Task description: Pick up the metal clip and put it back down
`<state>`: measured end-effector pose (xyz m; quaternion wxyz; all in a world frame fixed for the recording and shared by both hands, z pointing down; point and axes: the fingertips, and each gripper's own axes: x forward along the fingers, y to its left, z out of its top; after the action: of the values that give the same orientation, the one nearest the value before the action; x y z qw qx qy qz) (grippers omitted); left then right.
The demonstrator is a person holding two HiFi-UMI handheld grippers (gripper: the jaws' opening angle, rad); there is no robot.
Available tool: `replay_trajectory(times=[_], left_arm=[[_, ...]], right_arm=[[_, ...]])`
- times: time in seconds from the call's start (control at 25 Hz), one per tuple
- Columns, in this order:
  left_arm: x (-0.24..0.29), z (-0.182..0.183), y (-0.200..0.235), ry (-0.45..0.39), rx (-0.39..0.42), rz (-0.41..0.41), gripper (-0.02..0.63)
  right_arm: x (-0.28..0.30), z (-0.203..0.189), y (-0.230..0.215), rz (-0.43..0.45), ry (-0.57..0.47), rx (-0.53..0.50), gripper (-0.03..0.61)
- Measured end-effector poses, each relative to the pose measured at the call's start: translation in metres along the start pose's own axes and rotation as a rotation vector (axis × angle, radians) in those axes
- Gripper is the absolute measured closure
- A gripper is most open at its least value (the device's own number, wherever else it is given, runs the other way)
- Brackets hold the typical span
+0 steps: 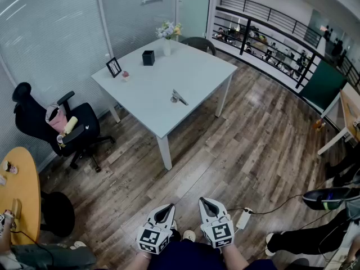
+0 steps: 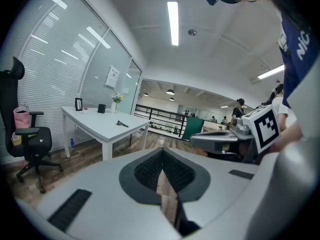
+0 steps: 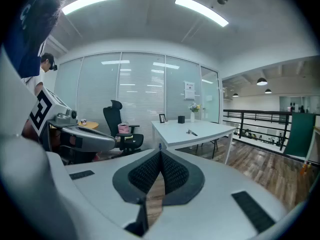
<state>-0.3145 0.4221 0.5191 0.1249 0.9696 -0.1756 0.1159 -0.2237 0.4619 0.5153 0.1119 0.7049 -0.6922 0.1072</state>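
Observation:
The metal clip (image 1: 179, 98) lies on the white table (image 1: 146, 89), near its right front part; it is also a small dark shape (image 2: 121, 124) in the left gripper view and a speck (image 3: 191, 132) in the right gripper view. Both grippers are held low near my body, far from the table. My left gripper (image 1: 165, 212) is shut and empty, pads meeting (image 2: 161, 170). My right gripper (image 1: 207, 205) is shut too, nothing between its pads (image 3: 160, 171).
On the table stand a black box (image 1: 148, 57), a photo frame (image 1: 113, 67) and a vase of flowers (image 1: 167, 37). A black office chair (image 1: 56, 122) stands left of the table, an orange round table (image 1: 17, 190) at the left edge. A railing (image 1: 264, 32) runs along the back right.

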Motion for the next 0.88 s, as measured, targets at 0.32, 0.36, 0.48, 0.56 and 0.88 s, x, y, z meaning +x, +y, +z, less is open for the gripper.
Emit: replay_trajectory(times=[0.32,0.36,0.48,0.56,0.88], left_arm=[[-0.003,-0.001,0.004,-0.006,0.002,0.027,0.611],[-0.002,-0.001,0.005,-0.009,0.003,0.029,0.611],[0.001,0.002,0.007,-0.019,-0.009,0.025,0.609],[0.003,0.003,0.008,-0.022,-0.034,0.004,0.542],[0.004,0.003,0.030,-0.017,-0.066,0.012,0.189]], right_arm=[[0.002,-0.007,-0.009,-0.029,-0.007,0.068,0.568],[0.002,-0.006,-0.011,-0.034,-0.010,0.073,0.567],[0.005,0.001,-0.015,-0.036,-0.032,0.083,0.565],[0.008,0.003,-0.013,-0.017,-0.039,0.096,0.503],[0.023,0.008,0.008,0.067,-0.030,0.037,0.138]])
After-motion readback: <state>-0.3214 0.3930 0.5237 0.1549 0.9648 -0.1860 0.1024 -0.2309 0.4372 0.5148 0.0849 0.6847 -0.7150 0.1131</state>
